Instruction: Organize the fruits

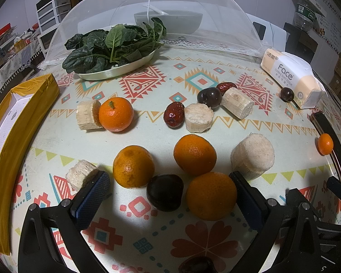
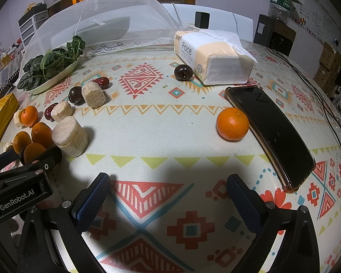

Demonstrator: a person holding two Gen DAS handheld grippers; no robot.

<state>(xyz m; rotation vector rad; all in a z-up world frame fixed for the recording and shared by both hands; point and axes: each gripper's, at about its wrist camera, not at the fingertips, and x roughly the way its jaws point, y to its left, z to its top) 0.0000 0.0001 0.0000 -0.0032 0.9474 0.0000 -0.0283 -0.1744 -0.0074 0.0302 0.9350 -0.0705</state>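
On the patterned tablecloth lie three tangerines point(image 1: 194, 154), sugarcane chunks point(image 1: 252, 157), red dates point(image 1: 174, 115) and dark cherries point(image 1: 209, 97). My left gripper point(image 1: 170, 193) is open low over the cloth, with a dark cherry point(image 1: 164, 192) and one tangerine point(image 1: 211, 195) between its fingers, neither gripped. A fourth tangerine point(image 1: 116, 115) leans on a cane piece further back. My right gripper point(image 2: 169, 195) is open over bare cloth with nothing between its fingers. Ahead of it a lone tangerine point(image 2: 232, 124) rests against a black phone point(image 2: 272, 134). Another cherry point(image 2: 183, 72) sits by the tissue pack.
A tissue pack point(image 2: 213, 59) lies at the back right. A plate of spinach point(image 1: 116, 45) sits at the edge of a white mesh food cover point(image 1: 170, 6). A yellow-edged box point(image 1: 18, 122) lines the left side. Cables run along the table's right edge.
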